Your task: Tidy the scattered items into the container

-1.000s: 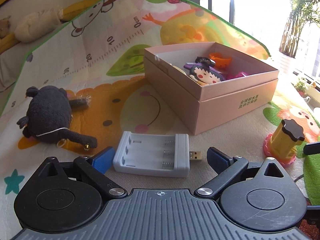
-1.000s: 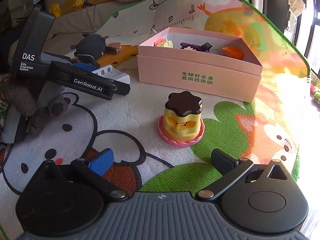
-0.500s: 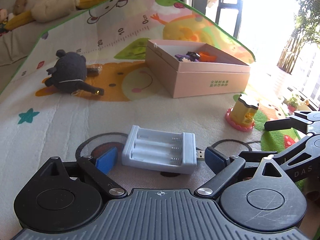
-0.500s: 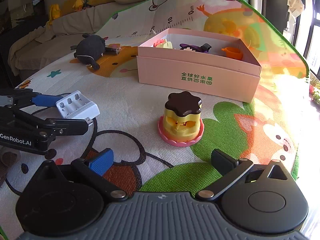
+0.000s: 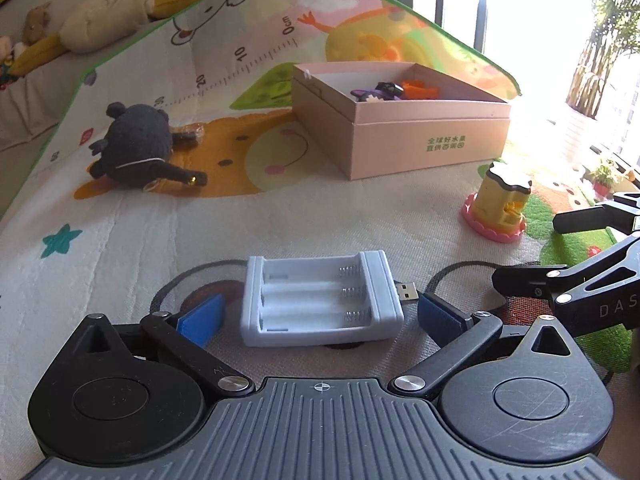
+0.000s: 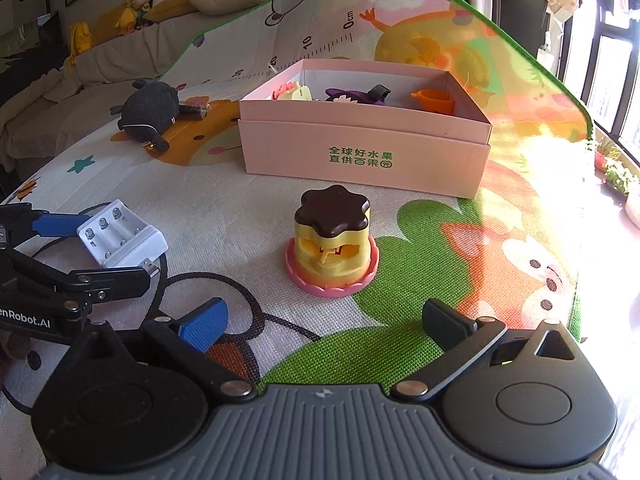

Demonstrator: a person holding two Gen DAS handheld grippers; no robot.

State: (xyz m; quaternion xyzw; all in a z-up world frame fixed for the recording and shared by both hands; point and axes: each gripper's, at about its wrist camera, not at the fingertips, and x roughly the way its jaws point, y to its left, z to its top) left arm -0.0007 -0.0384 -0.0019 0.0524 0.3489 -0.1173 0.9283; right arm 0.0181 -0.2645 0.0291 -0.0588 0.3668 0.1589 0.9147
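1. Battery charger (image 5: 320, 300): smooth white plastic, metal springs and plug.
2. Pink box (image 6: 362, 148): matt card.
3. Black toy (image 5: 138, 146): fuzzy plush.
4. Pudding toy (image 6: 332, 240): glossy plastic.
5. Play mat (image 6: 224, 200): woven, matt texture.

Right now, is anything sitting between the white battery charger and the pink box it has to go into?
Nothing visible does. The white battery charger lies between the opening left tool pads, and bare play mat runs to the pink box. The pudding toy stands off to the right.
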